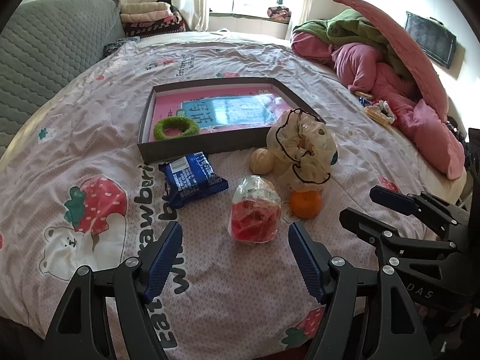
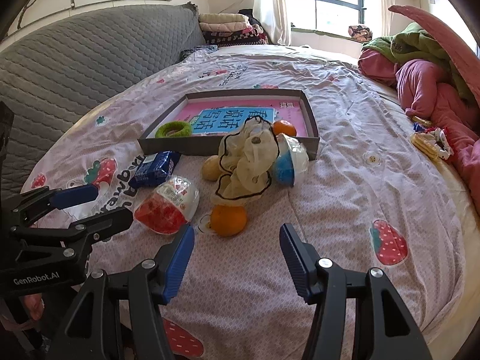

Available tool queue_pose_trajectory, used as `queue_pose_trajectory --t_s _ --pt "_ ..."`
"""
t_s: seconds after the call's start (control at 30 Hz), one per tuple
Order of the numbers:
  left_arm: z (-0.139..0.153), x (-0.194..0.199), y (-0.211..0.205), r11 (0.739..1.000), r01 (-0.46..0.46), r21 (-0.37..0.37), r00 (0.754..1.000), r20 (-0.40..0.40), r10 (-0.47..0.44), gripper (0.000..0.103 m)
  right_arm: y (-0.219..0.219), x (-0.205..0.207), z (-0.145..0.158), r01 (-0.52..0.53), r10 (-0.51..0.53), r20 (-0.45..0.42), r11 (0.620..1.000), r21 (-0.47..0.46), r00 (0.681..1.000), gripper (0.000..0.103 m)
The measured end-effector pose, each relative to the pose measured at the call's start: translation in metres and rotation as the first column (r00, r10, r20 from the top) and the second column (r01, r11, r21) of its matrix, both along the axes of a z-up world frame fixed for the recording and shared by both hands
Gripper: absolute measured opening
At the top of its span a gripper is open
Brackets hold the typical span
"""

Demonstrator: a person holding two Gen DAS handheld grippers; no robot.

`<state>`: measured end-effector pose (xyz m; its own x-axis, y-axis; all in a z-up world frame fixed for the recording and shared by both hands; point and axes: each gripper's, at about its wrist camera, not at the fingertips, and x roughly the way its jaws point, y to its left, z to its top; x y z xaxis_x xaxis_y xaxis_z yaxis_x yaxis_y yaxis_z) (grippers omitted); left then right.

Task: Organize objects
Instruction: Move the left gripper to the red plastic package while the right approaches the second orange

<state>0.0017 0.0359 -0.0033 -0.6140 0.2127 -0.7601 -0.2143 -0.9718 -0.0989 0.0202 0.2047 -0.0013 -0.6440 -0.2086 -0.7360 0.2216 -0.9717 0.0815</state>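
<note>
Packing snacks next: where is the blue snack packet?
The blue snack packet lies on the bedspread, just in front of the tray's near-left corner, left of the red-and-white bag.

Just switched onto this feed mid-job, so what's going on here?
A person is tidying items on a bed into a shallow box. Both grippers are open and empty, hovering over the bedspread: the left gripper faces the red snack pack, the right gripper faces the near orange. The green ring and another orange are already in the box.
</note>
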Motion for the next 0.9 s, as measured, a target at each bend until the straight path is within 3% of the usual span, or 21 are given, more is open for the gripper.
queue_pose_trajectory --t_s 0.9 --pt "-0.022 -0.012 0.007 1.000 0.020 0.017 0.998 0.058 -0.021 0.075 -0.007 -0.008 -0.023 -0.008 0.007 0.041 1.000 0.022 0.999 0.059"
